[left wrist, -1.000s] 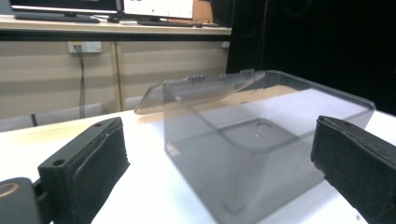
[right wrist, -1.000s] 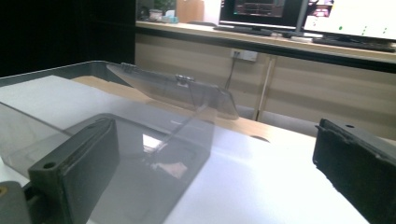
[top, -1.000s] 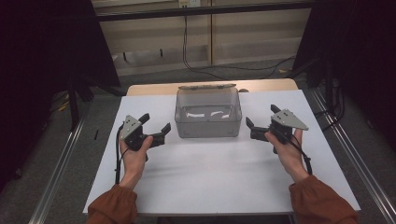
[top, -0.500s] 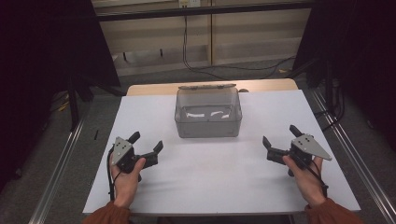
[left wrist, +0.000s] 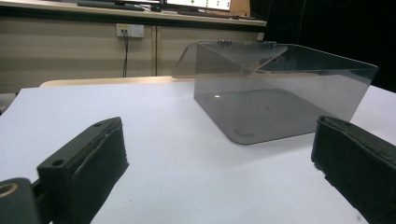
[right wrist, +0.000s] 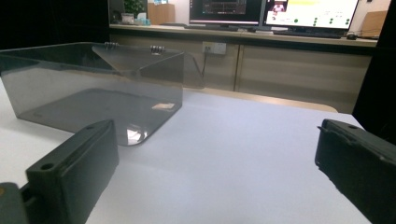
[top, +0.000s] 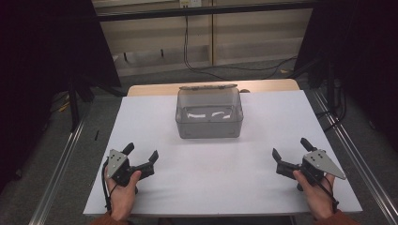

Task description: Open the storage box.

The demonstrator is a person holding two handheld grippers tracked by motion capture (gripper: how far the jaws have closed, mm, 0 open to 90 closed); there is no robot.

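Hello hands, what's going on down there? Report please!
Left gripper open, empty. Right gripper open, empty. Clear box on the white table, lid hinged back, untouched. Nothing between.

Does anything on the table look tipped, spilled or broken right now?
Nothing stands out. The clear box sits upright and square on the white table, lid swung open behind it. Left gripper and right gripper are open, well short of it.

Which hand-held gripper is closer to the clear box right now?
Left, slightly. Left hand-held gripper sits front-left of the clear box; right hand-held gripper sits farther front-right.
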